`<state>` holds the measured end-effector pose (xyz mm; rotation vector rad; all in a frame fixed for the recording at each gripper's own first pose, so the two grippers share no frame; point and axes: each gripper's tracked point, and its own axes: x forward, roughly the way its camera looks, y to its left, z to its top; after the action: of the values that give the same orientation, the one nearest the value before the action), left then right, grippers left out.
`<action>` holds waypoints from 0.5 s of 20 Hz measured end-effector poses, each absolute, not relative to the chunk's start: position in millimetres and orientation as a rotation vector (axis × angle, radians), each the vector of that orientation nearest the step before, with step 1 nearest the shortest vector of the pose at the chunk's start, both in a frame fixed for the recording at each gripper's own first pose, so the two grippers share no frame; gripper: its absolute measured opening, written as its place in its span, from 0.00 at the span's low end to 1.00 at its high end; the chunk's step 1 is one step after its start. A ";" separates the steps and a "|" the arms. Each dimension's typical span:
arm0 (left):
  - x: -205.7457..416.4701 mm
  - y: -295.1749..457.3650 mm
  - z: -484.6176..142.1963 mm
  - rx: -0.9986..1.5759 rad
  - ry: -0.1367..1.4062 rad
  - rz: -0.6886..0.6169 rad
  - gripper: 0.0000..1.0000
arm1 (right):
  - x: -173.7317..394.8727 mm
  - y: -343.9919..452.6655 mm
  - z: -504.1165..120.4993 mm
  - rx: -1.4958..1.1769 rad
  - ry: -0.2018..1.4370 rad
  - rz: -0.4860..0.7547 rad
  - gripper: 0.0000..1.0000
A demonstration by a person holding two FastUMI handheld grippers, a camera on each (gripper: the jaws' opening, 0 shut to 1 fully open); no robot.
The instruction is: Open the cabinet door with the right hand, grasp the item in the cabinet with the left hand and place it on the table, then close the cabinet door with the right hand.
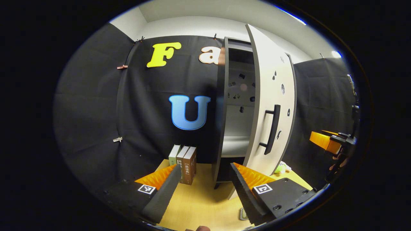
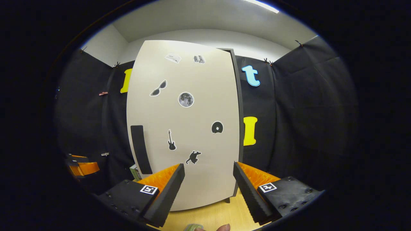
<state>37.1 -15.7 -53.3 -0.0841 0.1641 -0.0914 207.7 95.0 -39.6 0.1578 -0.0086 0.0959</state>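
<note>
Cabinet door (image 1: 273,106) ajar at frame centre-right; left gripper (image 1: 205,186) and right gripper (image 2: 208,189) fingers spread, holding nothing.

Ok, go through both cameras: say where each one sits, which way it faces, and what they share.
Left gripper view: rides on the left tool, facing the half-open cabinet past the door's edge and handle; books stand at left; the right tool shows far right.
Right gripper view: rides on the right tool, squarely facing the door's stickered front; the left tool shows far left.
Shared: door, handle, wooden table, each other's tool.
</note>
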 end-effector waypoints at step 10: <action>34.6 -22.5 -54.0 -0.078 0.164 -0.099 0.95 | 203.3 84.8 -37.9 0.128 -0.017 0.071 0.98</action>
<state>34.6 -22.5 -54.0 -0.0780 0.1636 -0.0988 203.3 84.8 -37.9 0.1281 -0.0173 0.0715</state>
